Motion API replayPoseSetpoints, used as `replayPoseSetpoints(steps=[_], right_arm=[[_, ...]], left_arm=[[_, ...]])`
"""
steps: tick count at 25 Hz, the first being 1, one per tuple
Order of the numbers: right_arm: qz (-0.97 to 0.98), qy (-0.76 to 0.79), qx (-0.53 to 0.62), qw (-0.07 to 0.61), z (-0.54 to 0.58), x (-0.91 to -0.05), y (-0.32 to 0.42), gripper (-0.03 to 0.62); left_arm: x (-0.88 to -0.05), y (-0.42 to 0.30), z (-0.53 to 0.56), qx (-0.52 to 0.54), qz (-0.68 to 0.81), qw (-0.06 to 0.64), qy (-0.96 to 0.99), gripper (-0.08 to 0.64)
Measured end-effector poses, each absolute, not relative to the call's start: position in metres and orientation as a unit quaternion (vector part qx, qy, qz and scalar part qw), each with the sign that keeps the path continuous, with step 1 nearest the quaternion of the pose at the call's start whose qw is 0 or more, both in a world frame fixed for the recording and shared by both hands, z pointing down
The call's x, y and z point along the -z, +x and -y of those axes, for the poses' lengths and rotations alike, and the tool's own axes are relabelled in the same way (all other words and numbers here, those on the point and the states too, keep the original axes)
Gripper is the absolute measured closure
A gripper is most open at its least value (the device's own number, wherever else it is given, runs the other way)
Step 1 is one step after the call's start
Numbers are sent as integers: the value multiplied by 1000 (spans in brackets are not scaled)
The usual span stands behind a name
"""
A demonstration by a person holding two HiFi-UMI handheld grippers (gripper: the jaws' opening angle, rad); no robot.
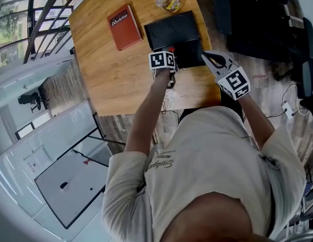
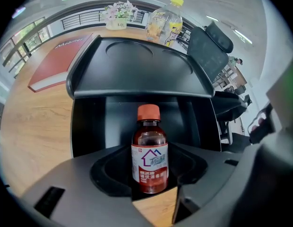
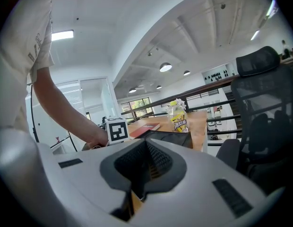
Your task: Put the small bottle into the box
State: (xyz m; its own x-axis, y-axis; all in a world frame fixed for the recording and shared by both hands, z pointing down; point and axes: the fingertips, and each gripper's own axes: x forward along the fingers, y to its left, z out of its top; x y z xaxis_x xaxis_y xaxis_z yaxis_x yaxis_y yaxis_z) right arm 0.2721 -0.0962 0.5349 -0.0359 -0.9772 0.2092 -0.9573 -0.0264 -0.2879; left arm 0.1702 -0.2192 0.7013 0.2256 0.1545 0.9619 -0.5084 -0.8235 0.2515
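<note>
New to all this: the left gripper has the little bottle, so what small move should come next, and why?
Probably ease the left gripper forward, carrying the small bottle into the black box: the bottle is clamped upright just before the opening, and the lid stands raised.

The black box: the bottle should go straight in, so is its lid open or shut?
Open. Its lid is swung up and back, and the black box's dark inside shows behind the small bottle the left gripper holds.
</note>
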Motion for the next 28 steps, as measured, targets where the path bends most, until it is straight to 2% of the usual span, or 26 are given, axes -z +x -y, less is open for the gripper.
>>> replayPoseSetpoints(steps=[14,28], right_arm=[[-690,-701,180,-5,76,-533,253,598],[-670,-724,165,-18,68,-505,217,598]], left_arm=[[-698,171,223,-583,129,311,739,331],[-651,156,215,-496,101,293,811,336]])
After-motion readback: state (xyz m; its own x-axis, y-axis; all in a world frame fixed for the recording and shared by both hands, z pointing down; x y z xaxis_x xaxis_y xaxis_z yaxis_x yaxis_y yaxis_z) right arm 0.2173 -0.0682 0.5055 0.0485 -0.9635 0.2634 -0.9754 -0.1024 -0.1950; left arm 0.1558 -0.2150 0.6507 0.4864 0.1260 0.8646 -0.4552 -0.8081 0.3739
